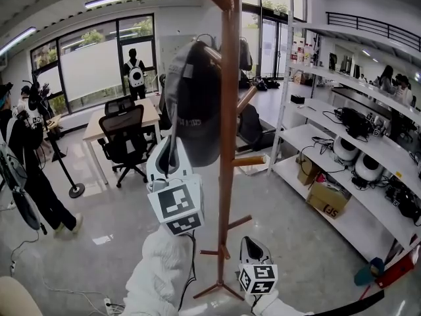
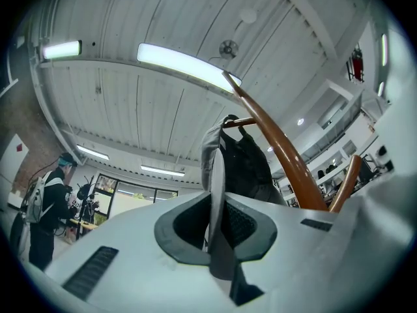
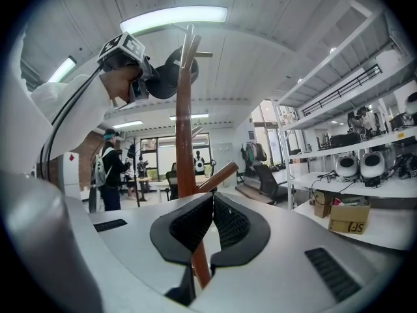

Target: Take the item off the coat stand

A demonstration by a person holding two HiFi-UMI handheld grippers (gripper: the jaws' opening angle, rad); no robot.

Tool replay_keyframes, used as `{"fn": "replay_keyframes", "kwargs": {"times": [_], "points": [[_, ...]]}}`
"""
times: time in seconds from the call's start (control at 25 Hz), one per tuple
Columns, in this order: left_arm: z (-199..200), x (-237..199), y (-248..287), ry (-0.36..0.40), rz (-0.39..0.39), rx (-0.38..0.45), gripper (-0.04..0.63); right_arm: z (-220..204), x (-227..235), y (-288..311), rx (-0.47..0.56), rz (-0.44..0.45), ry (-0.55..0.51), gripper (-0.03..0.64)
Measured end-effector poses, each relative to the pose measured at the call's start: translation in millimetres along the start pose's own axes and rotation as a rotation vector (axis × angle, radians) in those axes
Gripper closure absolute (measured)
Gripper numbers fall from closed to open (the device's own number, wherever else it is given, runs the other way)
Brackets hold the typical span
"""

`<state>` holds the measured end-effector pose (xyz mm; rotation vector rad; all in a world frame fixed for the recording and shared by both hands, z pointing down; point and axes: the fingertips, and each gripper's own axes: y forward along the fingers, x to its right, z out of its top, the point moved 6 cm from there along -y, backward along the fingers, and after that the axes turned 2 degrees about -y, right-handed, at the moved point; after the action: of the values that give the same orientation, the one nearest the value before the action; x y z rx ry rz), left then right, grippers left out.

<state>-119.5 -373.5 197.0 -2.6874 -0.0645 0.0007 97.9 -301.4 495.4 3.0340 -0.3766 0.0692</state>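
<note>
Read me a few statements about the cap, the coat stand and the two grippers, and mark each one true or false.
1. The left gripper is clamped on the edge of the cap. True.
2. The cap lies on the floor. False: it hangs on a peg of the coat stand.
3. The right gripper grips the cap too. False: its jaws are together on nothing, low down near the stand's pole.
4. A cardboard box sits on a low shelf at the right. True.
5. The office chair is tipped on its side. False: it stands upright on its wheels.
</note>
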Motion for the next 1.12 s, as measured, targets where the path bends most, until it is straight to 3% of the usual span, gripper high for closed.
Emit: {"fn": "replay_keyframes", "kwargs": {"times": [0.32,0.68,1.12], "points": [[9.4,-7.3,8.5,-0.005,0.014,0.012,0.575,-0.4,-1.5,-2.6,0.007,0.004,0.014,0.607],[2.9,-25.0,13.2,-0.063,0.039,-0.029,0.575,-6.5,-7.2,-9.9,-0.004,0.006,0.020,0.607],[-29.4,-30.1,-35.0,-0.032,0.027,-0.066,0.577,-13.6,-26.0,-16.7,-0.040,0.054,0.005,0.607]]}}
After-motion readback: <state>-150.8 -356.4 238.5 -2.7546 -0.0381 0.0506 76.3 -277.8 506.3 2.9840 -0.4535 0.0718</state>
